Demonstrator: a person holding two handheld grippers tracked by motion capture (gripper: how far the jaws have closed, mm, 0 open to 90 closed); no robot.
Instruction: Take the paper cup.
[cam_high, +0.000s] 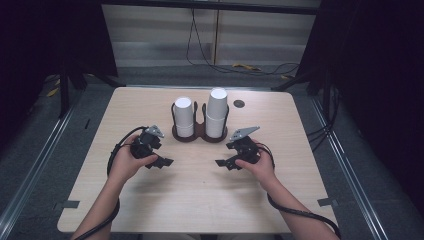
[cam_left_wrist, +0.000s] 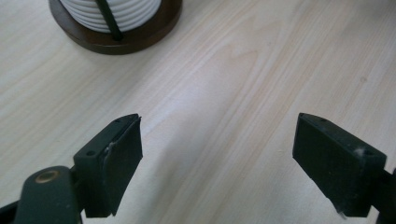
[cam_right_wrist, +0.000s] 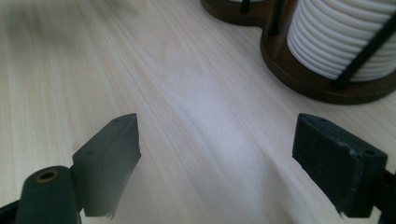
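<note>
The left gripper (cam_high: 161, 159) is held with jaws wide apart and empty over the table (cam_high: 200, 200), the two stacks of white cups (cam_high: 184, 116) are kept in the brown holder (cam_high: 199, 134) behind, and the right gripper (cam_high: 223, 161) is likewise spread and empty.

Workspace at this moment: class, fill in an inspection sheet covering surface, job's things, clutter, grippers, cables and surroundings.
Surface: pale wooden table, bare in front of the hands.
Job's things: two stacks of white cups, short stack and tall stack, upright in a dark two-ring holder.
Clutter: small dark disc near the table's far edge.
Grippers: left gripper and right gripper open, nothing between the jaws.
Cables: black cable trails from the left gripper; more cables on the floor.
Surroundings: dark curtains, grey floor.
</note>
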